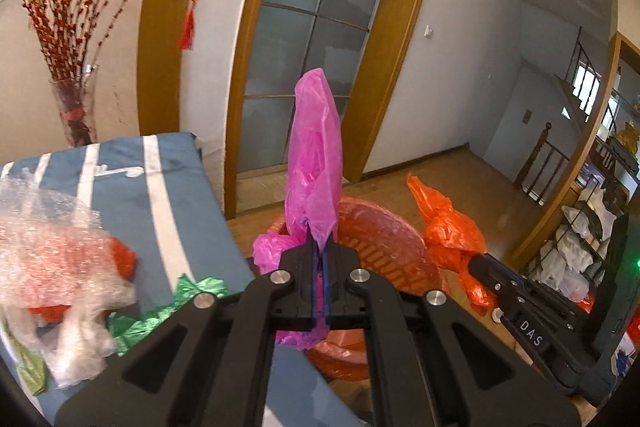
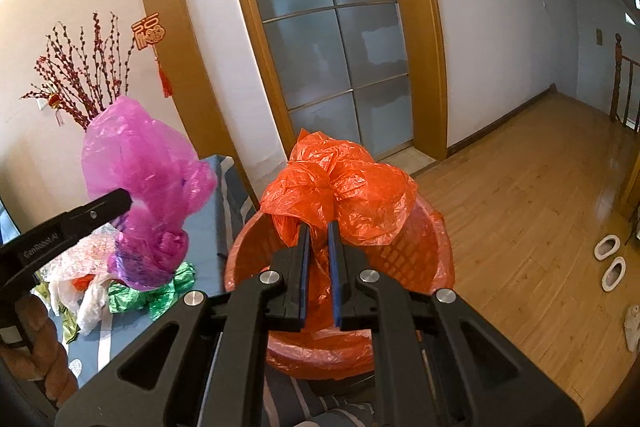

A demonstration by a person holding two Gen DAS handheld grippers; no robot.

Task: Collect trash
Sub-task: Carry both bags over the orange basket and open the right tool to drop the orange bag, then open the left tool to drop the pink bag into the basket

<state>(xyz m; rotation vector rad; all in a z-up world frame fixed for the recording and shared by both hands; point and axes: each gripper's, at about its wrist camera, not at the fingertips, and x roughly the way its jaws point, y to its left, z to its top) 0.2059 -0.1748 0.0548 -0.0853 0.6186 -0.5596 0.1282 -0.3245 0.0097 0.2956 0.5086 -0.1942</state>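
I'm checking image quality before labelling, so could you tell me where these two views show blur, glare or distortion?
Left wrist view: the bubble wrap at the left edge is smeared, the door frame bows from fisheye distortion, and the pink bag is sharp. Right wrist view: window glare washes the wooden floor, the corners are vignetted black, and the orange bag is crisp.

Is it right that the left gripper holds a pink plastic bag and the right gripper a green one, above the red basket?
Not quite: the right gripper holds an orange bag, as the right wrist view shows. The left gripper does hold the pink bag above the red basket.
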